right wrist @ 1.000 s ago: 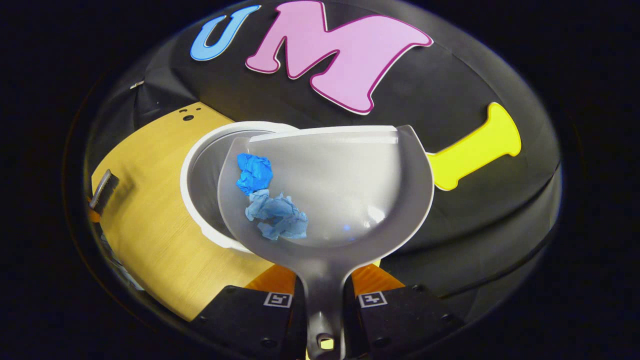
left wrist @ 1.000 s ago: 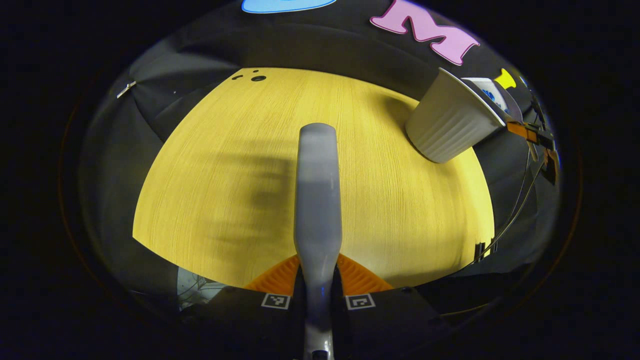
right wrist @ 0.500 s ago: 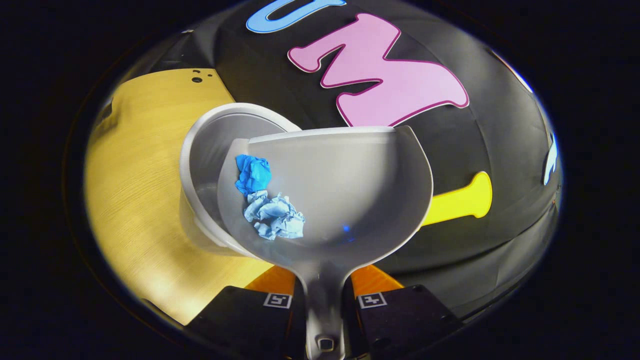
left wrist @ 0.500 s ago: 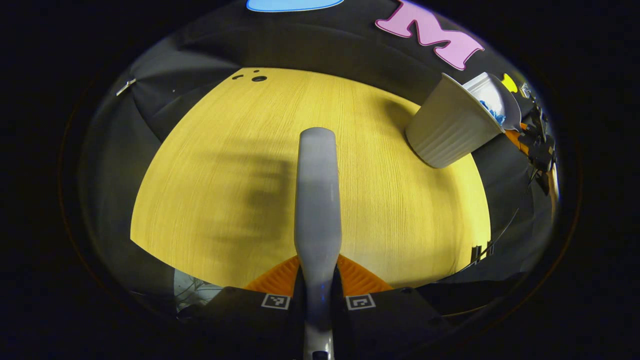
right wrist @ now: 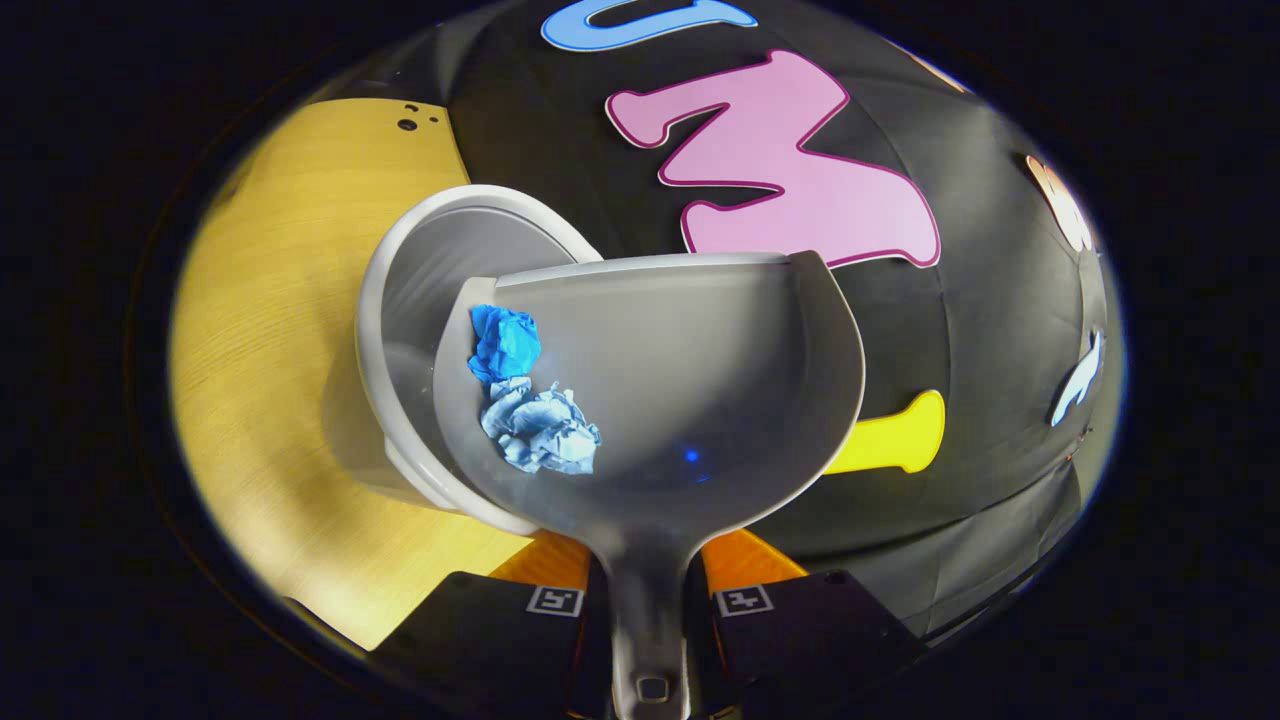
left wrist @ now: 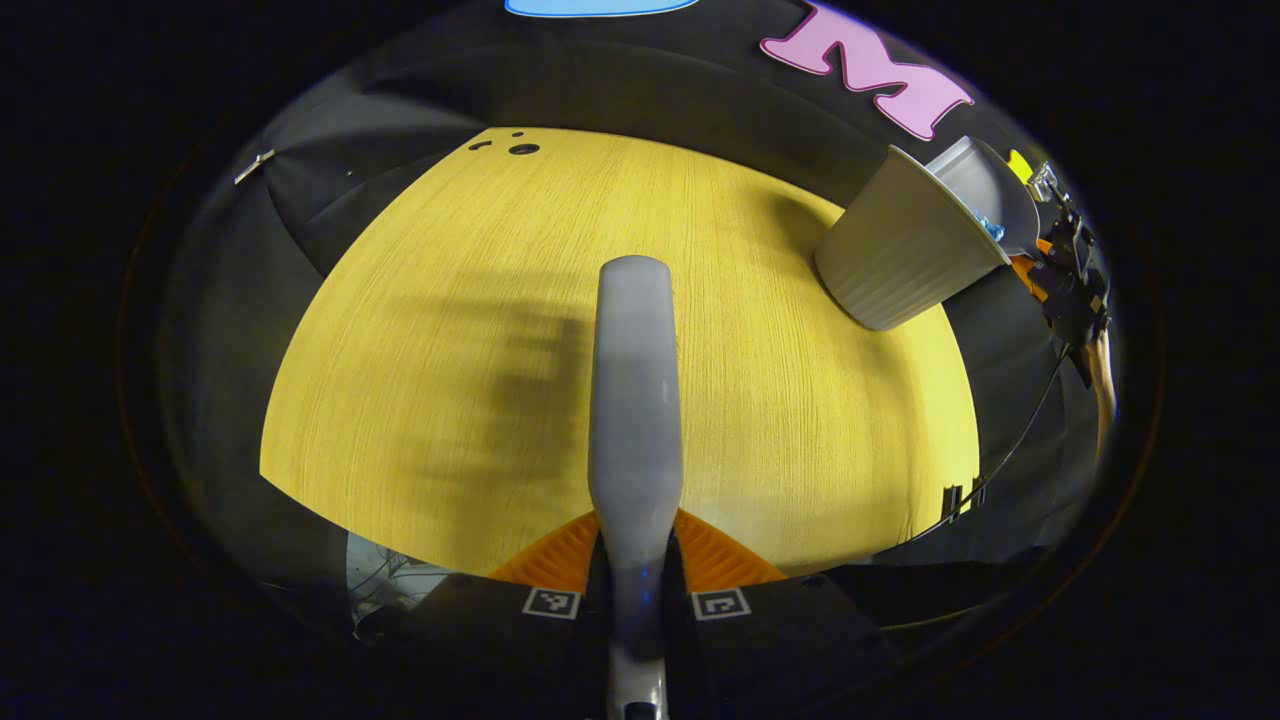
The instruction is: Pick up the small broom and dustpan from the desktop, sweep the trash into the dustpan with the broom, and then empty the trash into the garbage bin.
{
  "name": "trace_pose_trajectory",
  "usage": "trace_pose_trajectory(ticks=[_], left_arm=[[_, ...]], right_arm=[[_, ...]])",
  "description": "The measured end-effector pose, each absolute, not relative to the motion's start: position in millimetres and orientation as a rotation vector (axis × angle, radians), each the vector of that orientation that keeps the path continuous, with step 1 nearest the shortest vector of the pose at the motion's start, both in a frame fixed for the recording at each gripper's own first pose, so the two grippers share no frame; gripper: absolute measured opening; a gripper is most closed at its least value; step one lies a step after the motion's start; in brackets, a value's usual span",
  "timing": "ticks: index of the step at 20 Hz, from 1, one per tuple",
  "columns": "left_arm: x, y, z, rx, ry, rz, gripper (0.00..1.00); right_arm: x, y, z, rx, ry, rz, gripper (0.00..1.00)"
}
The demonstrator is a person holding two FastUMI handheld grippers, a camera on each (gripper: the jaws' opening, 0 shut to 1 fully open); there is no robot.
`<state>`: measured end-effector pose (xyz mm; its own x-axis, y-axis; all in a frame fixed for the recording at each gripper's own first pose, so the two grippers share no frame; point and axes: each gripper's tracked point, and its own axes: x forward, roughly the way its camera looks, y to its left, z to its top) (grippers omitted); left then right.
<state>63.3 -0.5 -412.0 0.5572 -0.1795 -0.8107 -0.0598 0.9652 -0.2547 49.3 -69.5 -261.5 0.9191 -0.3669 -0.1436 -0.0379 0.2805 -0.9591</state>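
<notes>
My right gripper (right wrist: 648, 600) is shut on the handle of a grey dustpan (right wrist: 700, 370), held tilted over the rim of the white garbage bin (right wrist: 400, 250). Two crumpled paper balls, a bright blue one (right wrist: 503, 342) and a pale blue one (right wrist: 540, 430), lie at the pan's left side. My left gripper (left wrist: 636, 600) is shut on the grey broom handle (left wrist: 633, 390), which points out over the wooden desktop (left wrist: 420, 350). In the left gripper view the bin (left wrist: 900, 255) stands at the far right with the dustpan (left wrist: 990, 190) and the other gripper (left wrist: 1065, 260) above it.
The bin stands near the desktop's right edge, close to the black cloth wall (right wrist: 1000, 330). Small dark holes (left wrist: 520, 149) mark the desktop's far corner. Cables (left wrist: 1010, 450) hang off the right side.
The dustpan has swung farther over the bin's mouth and tilted, and the paper balls have shifted slightly down-left inside it. The left gripper with the broom has barely moved.
</notes>
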Motion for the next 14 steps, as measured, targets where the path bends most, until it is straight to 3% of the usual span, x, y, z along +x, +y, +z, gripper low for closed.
trace_pose_trajectory(ticks=[14], left_arm=[[63.6, -0.3, -410.0, -0.27, 1.004, -0.085, 0.26]], right_arm=[[44.3, -58.8, -258.3, -1.465, 0.316, -0.34, 0.33]])
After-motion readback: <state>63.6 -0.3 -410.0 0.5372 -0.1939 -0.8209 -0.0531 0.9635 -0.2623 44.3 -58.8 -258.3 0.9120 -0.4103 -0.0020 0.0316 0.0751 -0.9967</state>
